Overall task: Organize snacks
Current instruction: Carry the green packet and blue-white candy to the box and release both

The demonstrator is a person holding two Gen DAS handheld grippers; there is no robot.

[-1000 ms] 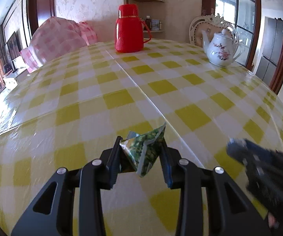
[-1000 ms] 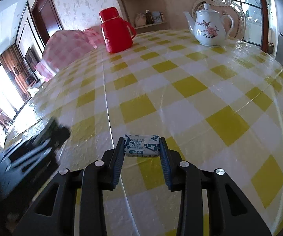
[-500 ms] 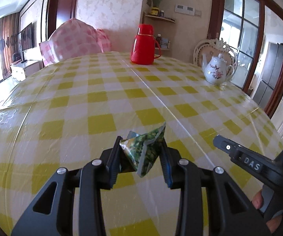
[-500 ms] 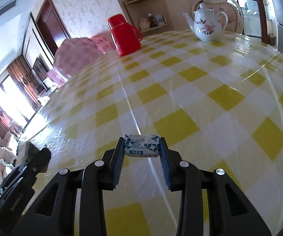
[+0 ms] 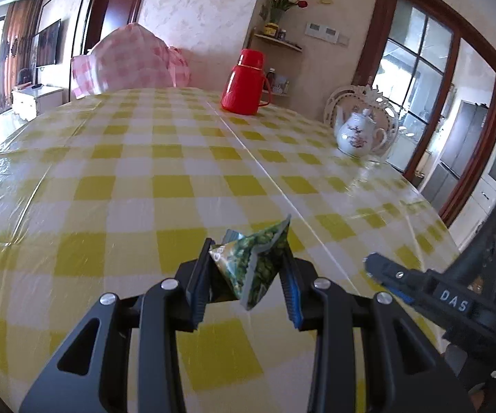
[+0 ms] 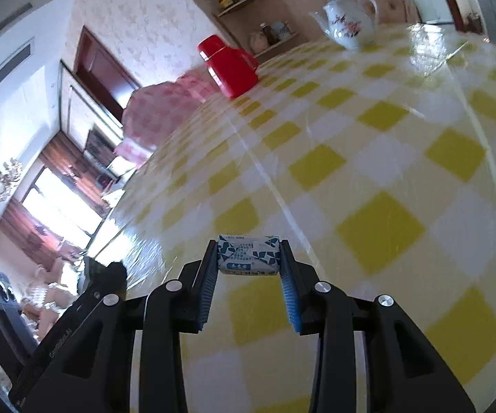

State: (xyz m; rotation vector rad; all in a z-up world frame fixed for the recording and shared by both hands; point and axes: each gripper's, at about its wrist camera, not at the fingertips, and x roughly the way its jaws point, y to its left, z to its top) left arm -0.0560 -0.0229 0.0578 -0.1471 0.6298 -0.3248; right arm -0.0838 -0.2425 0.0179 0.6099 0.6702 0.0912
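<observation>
A: In the left wrist view, we are pinching the green snack packet [image 5: 253,265] between the fingers of the left gripper [image 5: 248,277], at lower centre, clear of the bench [image 5: 127,189].

B: And the frame has been changing: we are sitting higher than a second ago, with the red thermos [image 5: 244,86] and the teapot [image 5: 359,136] shrinking toward the top. The right gripper [image 5: 430,296] is now showing sharply at lower right.

A: In the right wrist view, we are gripping the blue-and-white packet [image 6: 249,254] between the right gripper's fingers [image 6: 291,289], low in the middle. The whole scene is tilting now, so we are rolling that wrist.

B: We are judging both snacks lifted and in transit; no container is showing yet.
</observation>
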